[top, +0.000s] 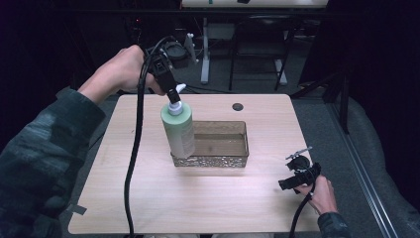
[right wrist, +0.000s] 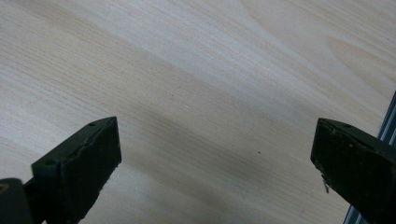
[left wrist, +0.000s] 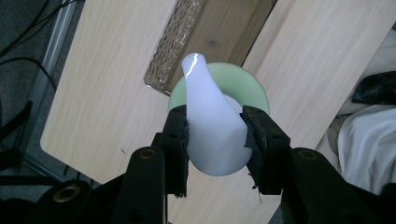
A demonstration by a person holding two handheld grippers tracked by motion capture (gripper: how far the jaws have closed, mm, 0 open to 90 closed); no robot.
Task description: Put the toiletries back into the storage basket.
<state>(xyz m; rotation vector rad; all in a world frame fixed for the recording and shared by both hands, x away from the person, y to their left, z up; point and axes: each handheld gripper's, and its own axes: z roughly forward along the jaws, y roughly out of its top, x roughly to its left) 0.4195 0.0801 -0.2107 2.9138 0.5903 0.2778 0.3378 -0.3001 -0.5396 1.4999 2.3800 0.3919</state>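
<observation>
from where i stand, the left tongs [top: 174,94] are clamped on the white pump head [left wrist: 211,126] of a pale green bottle [top: 179,130], one black pad pressed to each side of the pump's neck, with the spout sticking out past them. the bottle hangs upright, a little tilted, at the left end of the clear, textured tray [top: 233,161] that sits in the middle of the bench [top: 163,198]. its base looks to be at or just inside the tray's left wall, though i cannot tell whether it rests on the tray floor or is carried just above it. my guess is that the bottle is being set into the tray or taken out of it; either way the grip is made, and the setting down and letting go are left. there is a pale label panel on the side of the bottle, but no word or brand on it can be read, and i see no other writing anywhere. over to the right, the right tongs [top: 297,181] rest low near the bench's front right corner, jaws wide apart with nothing between them but bare wood, well away from the tray.
</observation>
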